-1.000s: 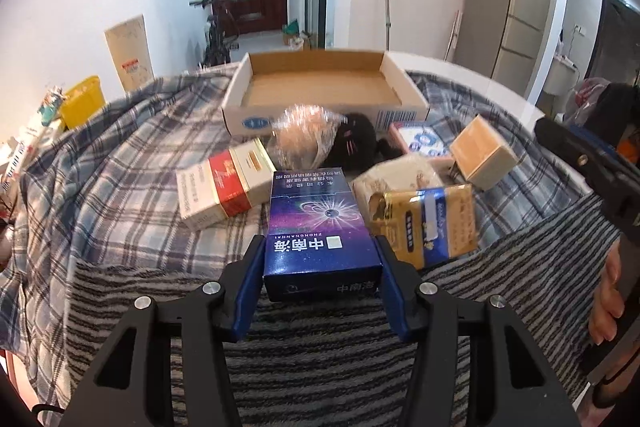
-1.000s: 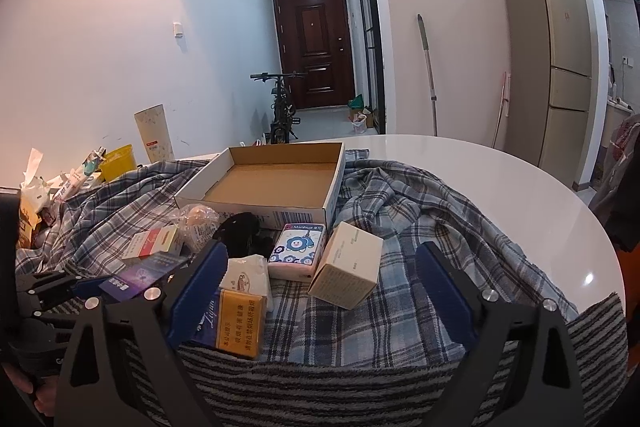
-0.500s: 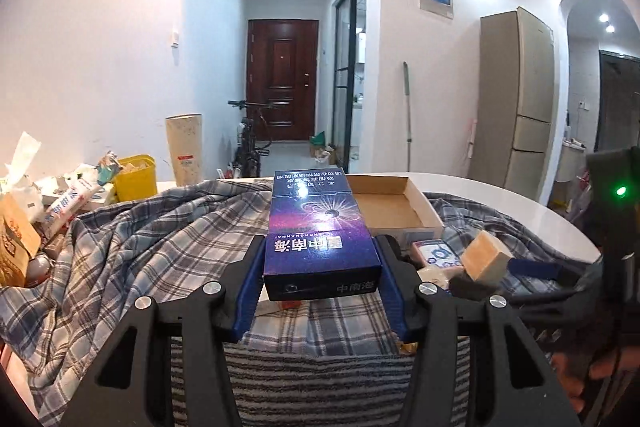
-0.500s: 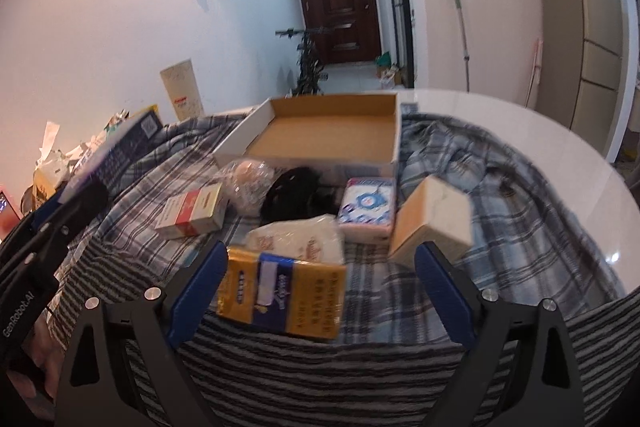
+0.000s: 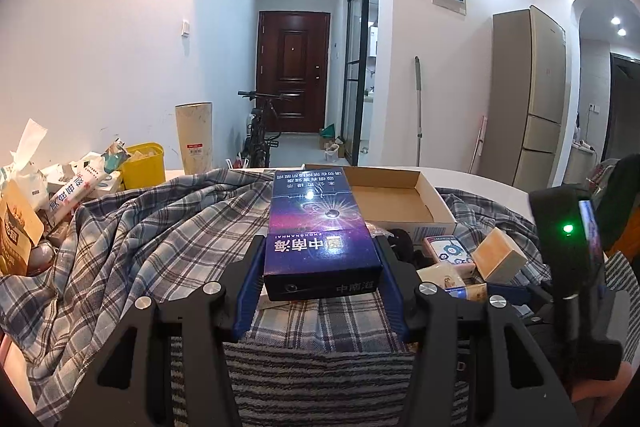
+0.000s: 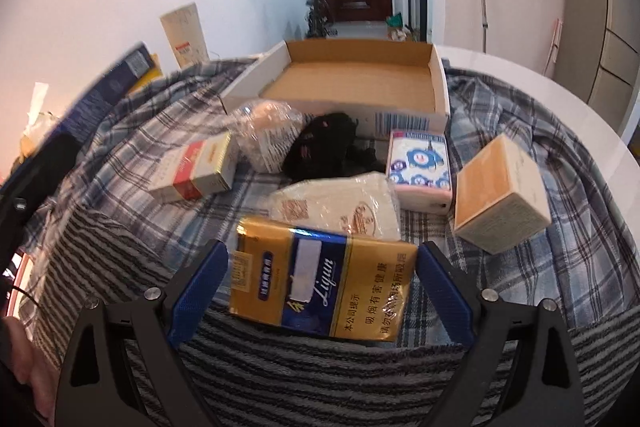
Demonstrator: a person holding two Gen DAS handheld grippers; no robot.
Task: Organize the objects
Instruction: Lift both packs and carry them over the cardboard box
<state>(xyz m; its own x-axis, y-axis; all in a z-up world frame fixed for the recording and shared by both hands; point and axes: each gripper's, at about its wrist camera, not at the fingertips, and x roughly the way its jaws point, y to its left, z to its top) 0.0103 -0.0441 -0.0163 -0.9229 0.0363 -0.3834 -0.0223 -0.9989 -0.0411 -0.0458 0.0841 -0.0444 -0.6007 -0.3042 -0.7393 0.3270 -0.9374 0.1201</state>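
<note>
My left gripper (image 5: 320,263) is shut on a dark blue and purple carton (image 5: 318,227), lifted above the plaid cloth and pointing toward the open cardboard box (image 5: 436,203). In the right wrist view that carton (image 6: 116,83) shows at the far left. My right gripper (image 6: 320,275) stands open, its blue pads either side of a gold and blue carton (image 6: 320,283) lying on the cloth, not pressing it. Behind it lie a cream bag (image 6: 340,203), a pink patterned box (image 6: 420,167), a tan box (image 6: 500,195), a red and white box (image 6: 196,167), a black bundle (image 6: 324,147) and a clear wrapped packet (image 6: 264,131).
The empty cardboard box (image 6: 360,83) sits at the far side of the plaid cloth (image 6: 540,131). A striped grey towel (image 6: 320,367) covers the near edge. Packets and a yellow bin (image 5: 144,163) crowd the left. A bicycle (image 5: 260,135) stands in the hallway.
The left gripper lifted the blue carton off the cloth and tilted up toward level. The right gripper dropped and moved in, so the gold carton now lies between its open fingers.
</note>
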